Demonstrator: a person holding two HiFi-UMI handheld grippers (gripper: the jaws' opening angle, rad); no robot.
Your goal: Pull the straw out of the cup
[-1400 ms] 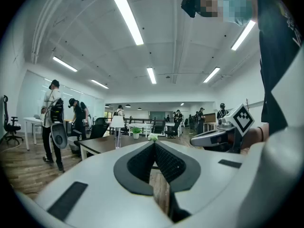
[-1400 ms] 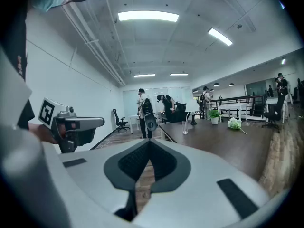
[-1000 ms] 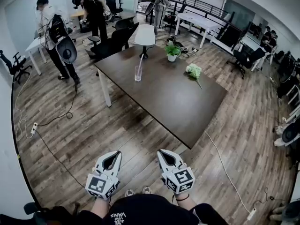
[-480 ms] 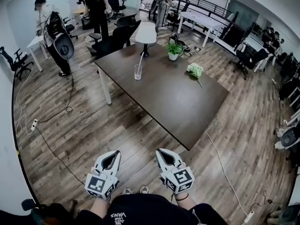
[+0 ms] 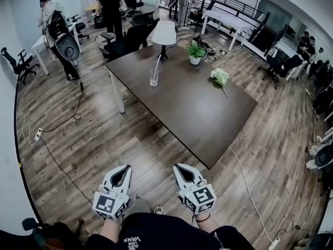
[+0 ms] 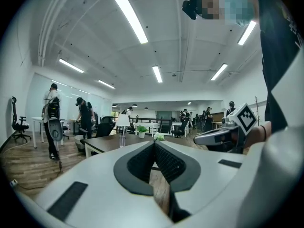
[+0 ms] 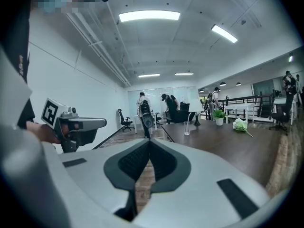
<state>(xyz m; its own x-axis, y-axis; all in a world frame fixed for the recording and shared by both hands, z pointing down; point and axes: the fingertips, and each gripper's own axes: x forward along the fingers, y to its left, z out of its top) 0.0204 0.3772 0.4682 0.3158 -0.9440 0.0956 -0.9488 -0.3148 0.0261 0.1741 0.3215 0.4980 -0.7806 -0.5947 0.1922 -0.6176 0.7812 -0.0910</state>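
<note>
A clear glass cup (image 5: 154,77) with a white straw (image 5: 157,65) stands near the far left edge of the dark table (image 5: 197,113). It is small and distant in the left gripper view (image 6: 122,140) and in the right gripper view (image 7: 186,128). My left gripper (image 5: 127,167) and right gripper (image 5: 177,166) are held side by side over the wooden floor, well short of the table. Both point toward it. Their jaws are shut with nothing between them. The closed tips show in each gripper's own view, left gripper (image 6: 153,144) and right gripper (image 7: 149,141).
On the table stand a white lamp (image 5: 164,33), a potted plant (image 5: 196,52) and a bunch of white flowers (image 5: 219,77). Office chairs (image 5: 130,38) and people (image 5: 57,25) are behind it. A cable and power strip (image 5: 38,134) lie on the floor at left.
Both grippers and the head view have drifted a little toward the table. The jaws stay shut. The people at the back have shifted slightly.
</note>
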